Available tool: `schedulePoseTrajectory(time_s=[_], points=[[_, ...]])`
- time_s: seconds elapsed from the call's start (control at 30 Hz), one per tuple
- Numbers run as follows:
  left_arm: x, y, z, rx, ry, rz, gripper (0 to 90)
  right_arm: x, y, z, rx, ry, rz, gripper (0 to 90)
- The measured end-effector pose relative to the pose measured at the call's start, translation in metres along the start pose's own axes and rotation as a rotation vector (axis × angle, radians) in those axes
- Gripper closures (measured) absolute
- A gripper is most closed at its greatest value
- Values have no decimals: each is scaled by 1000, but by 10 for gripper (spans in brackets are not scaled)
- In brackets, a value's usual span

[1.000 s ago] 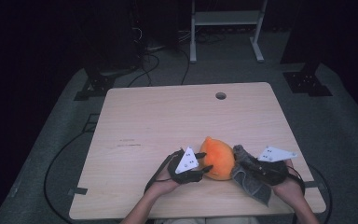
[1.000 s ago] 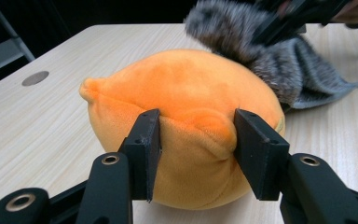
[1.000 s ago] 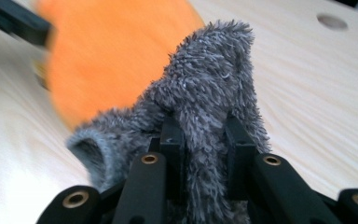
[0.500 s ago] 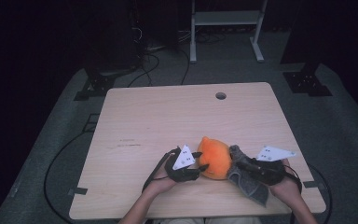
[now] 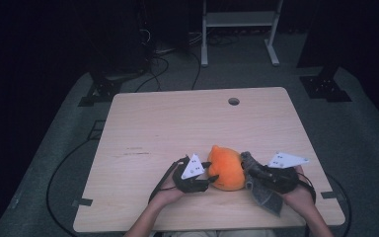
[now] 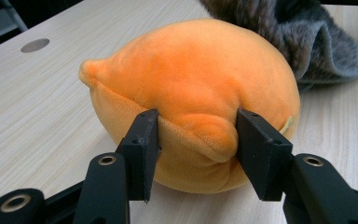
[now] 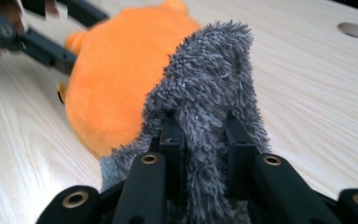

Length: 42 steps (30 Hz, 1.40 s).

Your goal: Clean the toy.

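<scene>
High view: an orange plush toy (image 5: 225, 168) sits on the near part of the wooden table (image 5: 177, 128), a little right of centre. The left gripper (image 5: 208, 178) meets it from the left, the right gripper (image 5: 248, 169) from the right. A grey furry cloth (image 5: 265, 196) trails from the right gripper down to the table's near edge. A round cable hole (image 5: 233, 101) lies at the far side, well apart from the work.

Left gripper view: the jaws pinch a raised fold of the plush toy (image 6: 191, 93) on its near side. The fabric bulges between the pads, so the grip is on skin and some stuffing, not on the body. The jaws have just eased open a trace, yet the fold is clamped between them. The grey cloth (image 6: 289, 42) lies behind the toy at the far right, touching it.

Right gripper view: the jaws are pressed onto a bunched ridge of the grey cloth (image 7: 209, 93), pile standing up between them. The plush toy (image 7: 116, 79) is just left of it, touching it.

Handling, judged: toy is light, soft and compressible, not fragile; plush nap is somewhat slippery, so a shallow fold may slide out. Better hold: a deeper pinch at a seam or at the pointed tip. The cloth is limp and light; gather a thick bunch and expect the loose end to drag.
</scene>
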State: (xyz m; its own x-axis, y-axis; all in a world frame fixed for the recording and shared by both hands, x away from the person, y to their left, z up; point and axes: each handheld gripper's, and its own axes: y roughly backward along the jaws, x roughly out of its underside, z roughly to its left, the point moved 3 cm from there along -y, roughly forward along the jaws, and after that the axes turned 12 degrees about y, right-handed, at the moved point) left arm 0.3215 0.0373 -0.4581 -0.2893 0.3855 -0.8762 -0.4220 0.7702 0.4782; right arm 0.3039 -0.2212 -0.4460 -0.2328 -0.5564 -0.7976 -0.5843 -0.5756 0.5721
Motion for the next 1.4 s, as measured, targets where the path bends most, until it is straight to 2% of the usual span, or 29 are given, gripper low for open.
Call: schedulePoseTrajectory(time_s=[0.03,0.07,0.1,0.13,0.2,0.27,0.3,0.33,0.37,0.47,0.53,0.67,0.8,0.83,0.87,0.93,0.97,1.07,1.1,1.2,1.3,1.37,1.4], points=[[-1,1,1,-3,6,-5,458,2,-2,1,1,3,9,730],[-2,1,2,-18,27,-6,358,4,-4,0,-4,-2,13,730],[-3,0,3,-13,64,2,273,7,-4,-1,-12,-10,20,730],[-3,-1,3,2,89,-3,274,9,-4,-2,-16,-15,22,730],[-3,-2,-1,22,65,-9,355,15,-3,-5,-13,-22,44,730],[-4,-3,-5,24,41,-9,394,22,-2,-9,5,-18,91,729],[-5,-2,-6,24,30,-10,408,22,1,-11,13,-17,98,730],[-6,-2,-8,27,18,-9,417,19,6,-13,20,-16,83,730],[-7,-2,-10,31,6,-11,423,12,13,-12,3,-13,52,730],[-8,-3,-16,45,-47,-12,441,-18,29,-1,-28,42,-45,730],[-9,-3,-21,56,-63,-20,448,-33,29,9,-47,88,-74,730],[-10,-3,-26,40,-107,-6,455,-40,16,19,-69,133,-45,730],[-10,-3,-36,41,-181,5,454,-59,14,31,-67,182,-48,732],[-10,-3,-36,41,-181,5,453,-65,11,31,-67,185,-53,732],[-9,-4,-38,49,-198,11,453,-67,8,31,-66,186,-46,732],[-8,-4,-36,56,-190,18,447,-67,4,30,-68,187,-32,732],[-7,-4,-35,64,-181,22,447,-62,-2,28,-74,181,-14,734],[-5,-4,-31,85,-130,12,418,-50,-7,27,-93,155,-8,736],[-5,-4,-31,85,-129,4,419,-49,-5,26,-93,145,-9,736],[-7,-6,-36,65,-173,8,447,-57,2,28,-70,165,4,733],[-5,-7,-43,86,-208,20,465,-73,9,35,-71,206,-13,732],[-3,-7,-45,75,-235,33,465,-78,5,36,-62,229,4,732],[-2,-7,-45,72,-234,41,465,-77,0,35,-59,235,23,732]])
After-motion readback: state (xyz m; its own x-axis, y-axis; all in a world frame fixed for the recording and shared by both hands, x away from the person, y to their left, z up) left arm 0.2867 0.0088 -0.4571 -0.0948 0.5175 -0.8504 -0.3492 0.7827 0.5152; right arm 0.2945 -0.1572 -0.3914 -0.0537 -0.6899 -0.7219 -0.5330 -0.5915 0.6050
